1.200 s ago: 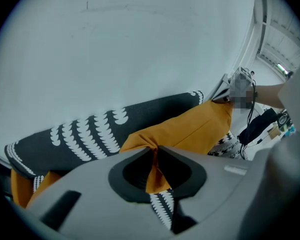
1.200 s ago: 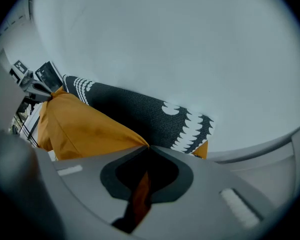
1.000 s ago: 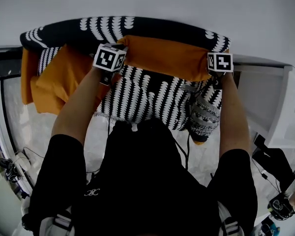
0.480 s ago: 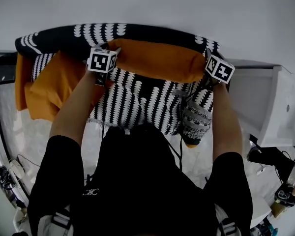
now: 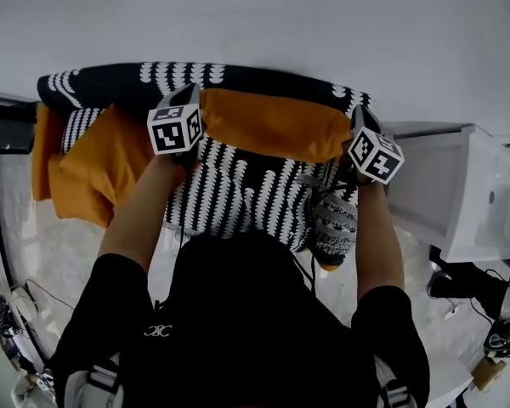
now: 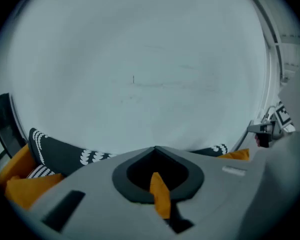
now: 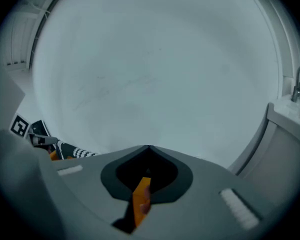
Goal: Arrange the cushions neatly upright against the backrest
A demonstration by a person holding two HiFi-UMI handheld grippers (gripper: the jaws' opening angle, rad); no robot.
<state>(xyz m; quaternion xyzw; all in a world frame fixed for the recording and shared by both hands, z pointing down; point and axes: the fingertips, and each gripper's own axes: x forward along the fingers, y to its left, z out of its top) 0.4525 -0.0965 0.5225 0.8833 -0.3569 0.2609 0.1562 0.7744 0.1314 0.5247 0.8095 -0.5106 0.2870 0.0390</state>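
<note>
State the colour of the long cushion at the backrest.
The cushion is plain orange; clearest in head view.

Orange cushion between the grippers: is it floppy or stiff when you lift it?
Probably floppy: the orange cushion looks soft and rumpled between the left gripper and right gripper, whose jaws just closed on pinches of its fabric. Likely light, since thin pinches seem to carry it.

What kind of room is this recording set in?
Probably a living space or staged test room: a patterned sofa holding an orange cushion, set against a white wall, white sink unit beside it.
</note>
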